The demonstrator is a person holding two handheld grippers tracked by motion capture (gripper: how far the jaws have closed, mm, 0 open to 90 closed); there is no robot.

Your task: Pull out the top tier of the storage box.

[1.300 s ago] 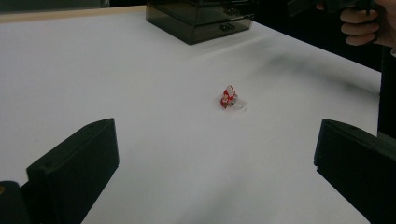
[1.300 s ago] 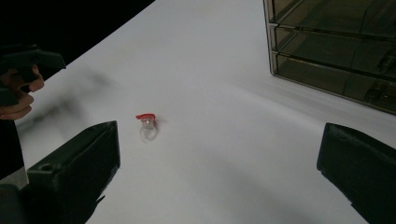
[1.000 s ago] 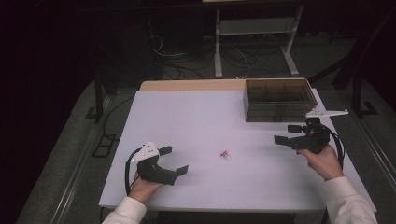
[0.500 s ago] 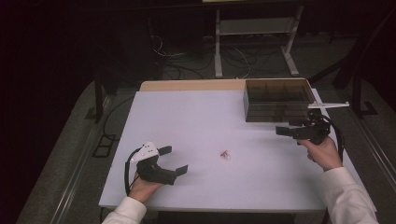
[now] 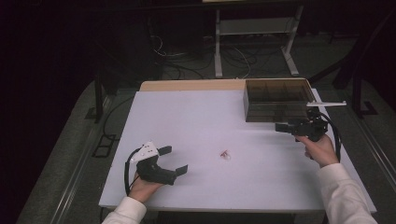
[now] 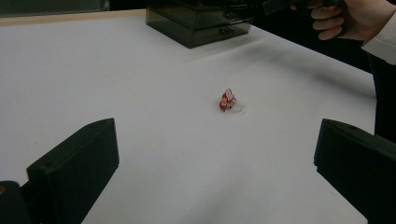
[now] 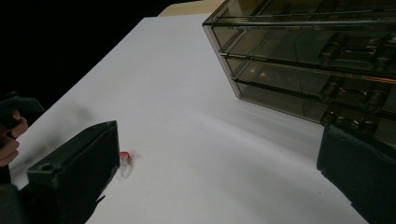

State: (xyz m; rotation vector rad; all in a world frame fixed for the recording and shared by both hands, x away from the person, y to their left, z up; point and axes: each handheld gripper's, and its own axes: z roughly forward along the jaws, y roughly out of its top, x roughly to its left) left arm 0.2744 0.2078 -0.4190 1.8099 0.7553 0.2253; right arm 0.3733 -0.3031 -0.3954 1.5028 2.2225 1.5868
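Resting near front edge: left gripper [image 5: 175,161], jaws spread wide, empty
Hovering by drawer box [image 5: 275,100]: right gripper [image 5: 280,127], jaws wide, empty
Lying mid-table [image 5: 187,116]: small red-and-clear ring [image 5: 225,154], between grippers, untouched

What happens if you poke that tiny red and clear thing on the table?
The small red and clear trinket would probably skid, since it looks light on the smooth white table. Being so tiny, it may slip from the wide left gripper.

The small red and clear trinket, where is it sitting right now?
The small red and clear trinket lies alone on the white table in the high view, between the left claw and right claw, nearer the front edge.
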